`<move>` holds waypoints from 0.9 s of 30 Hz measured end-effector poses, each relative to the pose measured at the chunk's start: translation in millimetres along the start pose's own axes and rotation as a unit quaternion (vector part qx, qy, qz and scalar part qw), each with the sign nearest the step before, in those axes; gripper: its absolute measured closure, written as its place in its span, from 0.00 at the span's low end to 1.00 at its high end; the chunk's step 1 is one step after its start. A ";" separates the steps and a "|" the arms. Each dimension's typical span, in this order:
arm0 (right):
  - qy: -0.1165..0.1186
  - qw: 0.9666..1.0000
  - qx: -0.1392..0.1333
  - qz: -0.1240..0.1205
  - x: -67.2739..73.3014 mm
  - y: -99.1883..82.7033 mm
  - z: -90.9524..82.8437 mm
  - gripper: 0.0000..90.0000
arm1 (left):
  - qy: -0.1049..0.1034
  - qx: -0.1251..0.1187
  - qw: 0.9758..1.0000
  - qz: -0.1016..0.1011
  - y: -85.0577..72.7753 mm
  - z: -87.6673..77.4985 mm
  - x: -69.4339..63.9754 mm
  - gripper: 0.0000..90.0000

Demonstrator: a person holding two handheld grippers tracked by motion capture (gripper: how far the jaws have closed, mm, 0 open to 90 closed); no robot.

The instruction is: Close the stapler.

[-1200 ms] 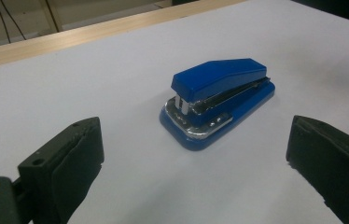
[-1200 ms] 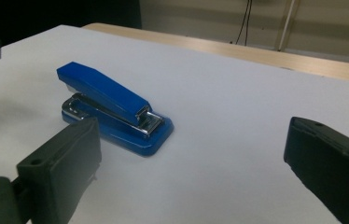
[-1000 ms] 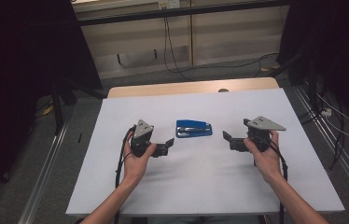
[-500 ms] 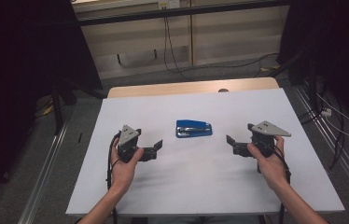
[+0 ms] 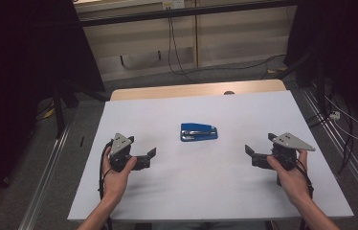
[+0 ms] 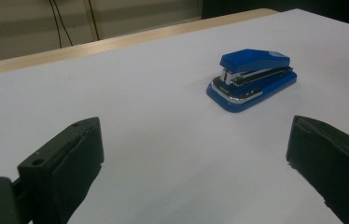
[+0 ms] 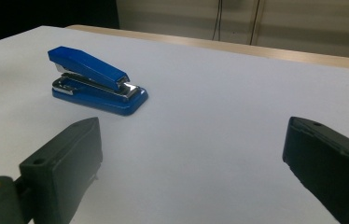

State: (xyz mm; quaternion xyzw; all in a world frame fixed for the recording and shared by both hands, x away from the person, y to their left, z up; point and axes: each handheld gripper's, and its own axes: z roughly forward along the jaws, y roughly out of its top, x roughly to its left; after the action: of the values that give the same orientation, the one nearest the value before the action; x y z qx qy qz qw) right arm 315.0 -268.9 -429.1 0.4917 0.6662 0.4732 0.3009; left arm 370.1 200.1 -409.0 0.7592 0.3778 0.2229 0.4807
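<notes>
On the white sheet covering the pale wooden table, whose bare edge shows along the far side, a blue metal-trimmed stapler lies flat near the middle, with nothing touching it. Beyond the table, cables hang against light wall panels, and dark curtains close in both sides of the room. The person's forearms come in from the near edge, each hand wrapped around a black two-jaw gripper held low over the sheet. The left gripper points inward toward the stapler, its jaws spread wide and empty. The right gripper mirrors it from the other side, jaws likewise wide apart and holding nothing. Both sit well apart from the stapler, which lies between them, slightly farther up the table.
</notes>
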 end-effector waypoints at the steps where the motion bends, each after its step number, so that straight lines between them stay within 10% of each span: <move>1: -0.004 1.000 -0.002 0.002 -1.0 -1.3 -2.7 0.05 | 0.002 0.000 1.000 0.001 -1.3 -2.5 0.8 0.05; 19: -0.030 0.999 0.007 0.008 -6.4 -17.9 -36.2 0.03 | 0.007 0.009 1.000 0.017 -26.5 -40.3 -1.0 0.05; 27: -0.040 0.999 0.000 0.007 -4.5 -25.5 -44.5 0.03 | 0.022 0.004 1.000 -0.016 -40.0 -48.6 3.2 0.05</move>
State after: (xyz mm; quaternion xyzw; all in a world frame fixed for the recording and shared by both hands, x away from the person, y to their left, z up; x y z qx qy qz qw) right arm 268.6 -289.8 -436.6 0.5148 0.6501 0.4553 0.3241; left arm 323.6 240.1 -423.7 0.7498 0.4012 0.2306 0.4729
